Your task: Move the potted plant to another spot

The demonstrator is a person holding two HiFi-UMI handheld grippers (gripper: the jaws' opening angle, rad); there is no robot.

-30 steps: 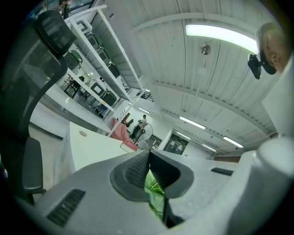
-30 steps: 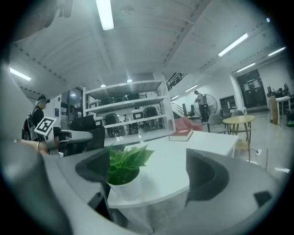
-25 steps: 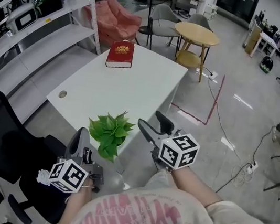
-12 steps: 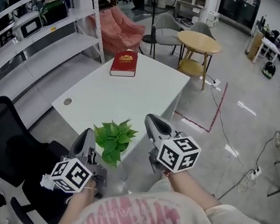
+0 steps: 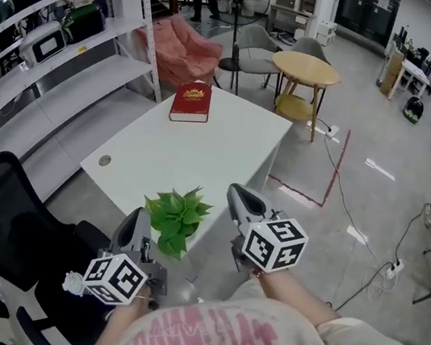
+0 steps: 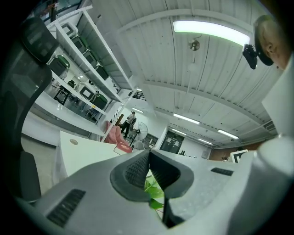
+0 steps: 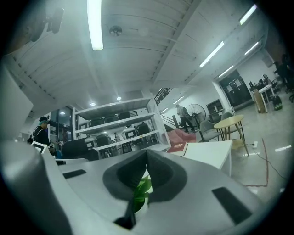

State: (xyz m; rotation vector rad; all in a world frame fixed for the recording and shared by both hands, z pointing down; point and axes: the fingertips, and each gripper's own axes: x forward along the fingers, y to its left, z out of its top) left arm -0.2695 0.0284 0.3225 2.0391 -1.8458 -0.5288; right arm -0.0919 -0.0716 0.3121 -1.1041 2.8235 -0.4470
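**Potted plant sits at tabletop's near edge, both grippers closed beside it**

The green potted plant (image 5: 175, 217) stands at the near edge of the white tabletop (image 5: 204, 145), close to its near right corner, with its leaves hiding most of the pot. The left gripper (image 5: 137, 218) hangs just off that edge to the plant's left, its jaws pressed together and holding nothing. In the left gripper view a few leaves show beyond the closed tips. The right gripper (image 5: 238, 194) is held just off the tabletop's right edge, near the plant but clear of it. Its jaws have just been closing and now meet with nothing between them. The right gripper view also shows leaves past the tips. A red book (image 5: 191, 100) lies at the tabletop's far left corner. A black office chair (image 5: 4, 214) stands to the left, white shelving (image 5: 73, 45) behind it, and a round wooden table (image 5: 305, 60) beyond the far edge.
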